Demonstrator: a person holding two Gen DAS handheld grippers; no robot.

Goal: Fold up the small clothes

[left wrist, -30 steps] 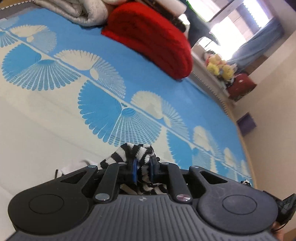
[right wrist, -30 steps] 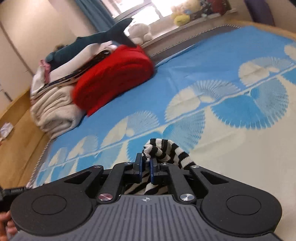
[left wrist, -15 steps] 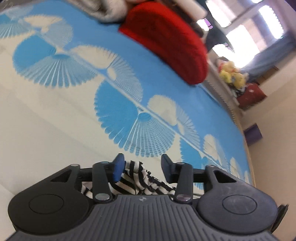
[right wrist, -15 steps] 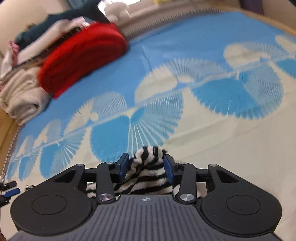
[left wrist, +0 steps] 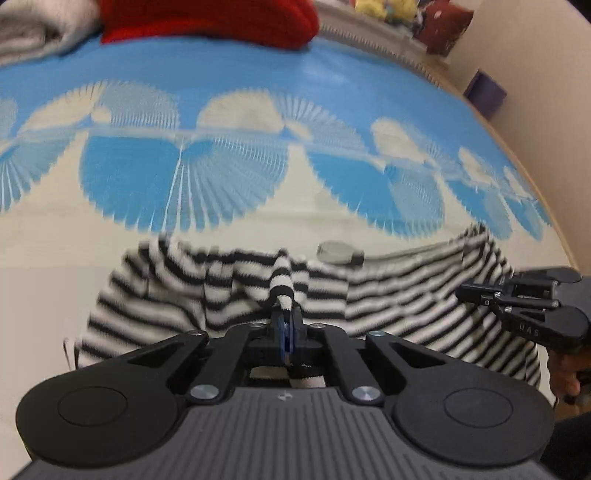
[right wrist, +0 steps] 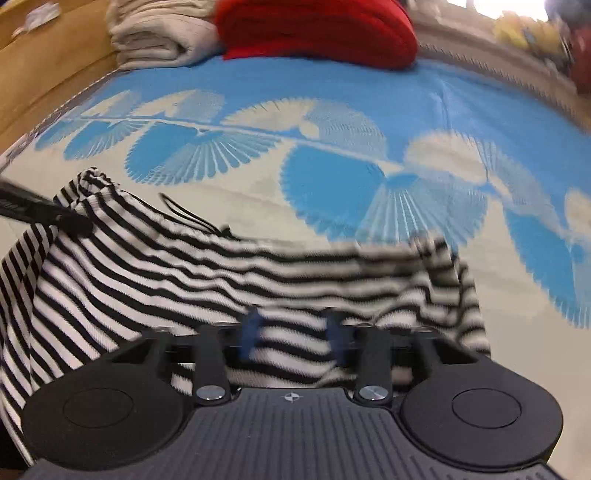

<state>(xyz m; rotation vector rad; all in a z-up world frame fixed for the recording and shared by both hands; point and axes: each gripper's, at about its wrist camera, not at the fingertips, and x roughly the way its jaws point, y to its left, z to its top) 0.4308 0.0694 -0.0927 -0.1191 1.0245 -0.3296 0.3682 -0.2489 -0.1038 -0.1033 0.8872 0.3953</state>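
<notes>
The striped garment (left wrist: 221, 295) lay spread across the blue-and-cream fan-patterned cover (left wrist: 332, 81) from 9 to 3 o'clock in the left wrist view. The left gripper (left wrist: 286, 325), at 6 o'clock, was closing with its pads pressed together on a raised fold of it. In the right wrist view the right gripper (right wrist: 293, 332) was also closing, its blurred blue pads (right wrist: 251, 330) apart with striped cloth between them. A folded red blanket (left wrist: 207, 14) sat at 12 o'clock, and a purple box (left wrist: 484, 92) stood at 2 o'clock, its contents hidden.
</notes>
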